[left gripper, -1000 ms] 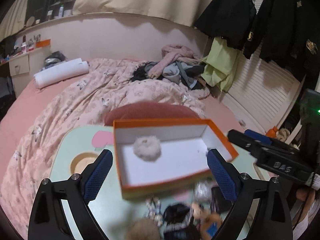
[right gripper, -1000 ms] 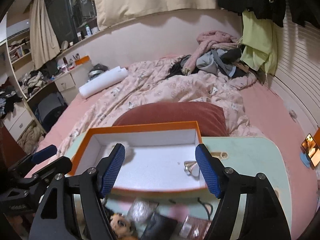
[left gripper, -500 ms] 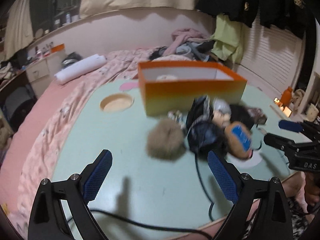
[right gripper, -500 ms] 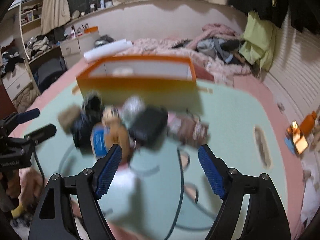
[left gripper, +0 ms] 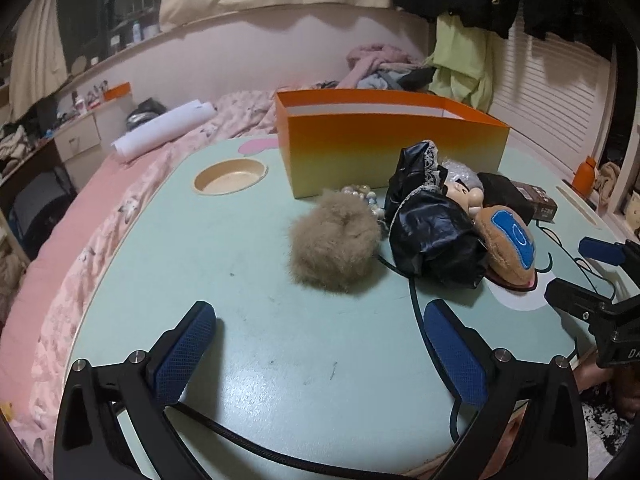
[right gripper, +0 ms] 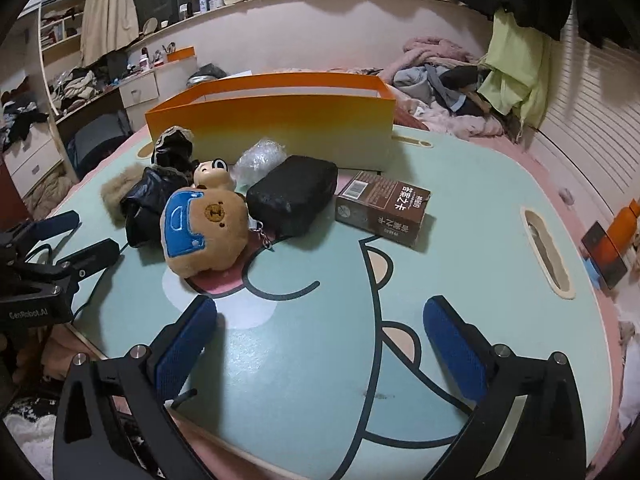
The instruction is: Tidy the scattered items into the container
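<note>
Clutter sits bunched against the orange box on the mint table, within easy reach: fluffy pompom, black bundle, bear plush, black pouch, brown carton. Both the left gripper and right gripper have just been opening; jaws spread wide, nothing between them, ready to pick.

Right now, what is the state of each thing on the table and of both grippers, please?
Orange box: upright, open-topped.
Fur pompom: outside the box, on the table.
Bear plush: lying outside the box.
Black pouch: on the table by the box.
Brown carton: lying flat, closed.
Left gripper: open, empty, jaws just widened.
Right gripper: open, empty, jaws just widened.
</note>
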The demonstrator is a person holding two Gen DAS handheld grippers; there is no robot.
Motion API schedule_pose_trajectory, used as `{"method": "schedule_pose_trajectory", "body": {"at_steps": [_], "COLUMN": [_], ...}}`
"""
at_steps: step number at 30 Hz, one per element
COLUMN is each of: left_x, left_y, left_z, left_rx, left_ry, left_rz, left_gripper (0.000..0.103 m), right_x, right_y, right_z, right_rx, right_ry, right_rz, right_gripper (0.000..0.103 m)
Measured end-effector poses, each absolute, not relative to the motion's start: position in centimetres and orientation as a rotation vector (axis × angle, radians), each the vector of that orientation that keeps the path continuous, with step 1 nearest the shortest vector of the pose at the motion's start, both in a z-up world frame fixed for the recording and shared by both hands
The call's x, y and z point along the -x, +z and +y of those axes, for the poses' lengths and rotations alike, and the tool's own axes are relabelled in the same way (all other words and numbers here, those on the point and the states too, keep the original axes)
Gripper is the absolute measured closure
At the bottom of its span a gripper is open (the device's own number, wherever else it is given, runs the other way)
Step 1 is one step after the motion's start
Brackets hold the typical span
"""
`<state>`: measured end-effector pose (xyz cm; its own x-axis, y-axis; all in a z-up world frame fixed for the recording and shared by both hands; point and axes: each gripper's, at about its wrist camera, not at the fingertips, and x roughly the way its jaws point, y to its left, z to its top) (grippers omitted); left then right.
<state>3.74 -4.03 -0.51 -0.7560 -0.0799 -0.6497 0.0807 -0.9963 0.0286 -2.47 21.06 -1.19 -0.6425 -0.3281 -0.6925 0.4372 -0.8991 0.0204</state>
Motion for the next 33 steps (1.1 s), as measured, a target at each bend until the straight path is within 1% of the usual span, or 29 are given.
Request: {"method": "schedule_pose_trajectory", "body": {"at_steps": [16,33], "left_x": [-3.76,-3.76], "left_y": [-0.50,-0.51], "left_z": [-3.83,-3.82], "left_rx": [-1.027,-1.027], "left_ry": [-2.896,-2.896], "left_rz": [-0.004,-0.004], "left_gripper": [0.000,0.000], "right_x": [2.32,2.41], "right_y": [-1.63,-1.66], "right_z": [21.25,21.39], "right_rx": [-0.946,-0.945], "right_ry": [-2.497,-2.496], "right_rz": [0.209,0.209], "right_gripper": [0.000,0.000]}}
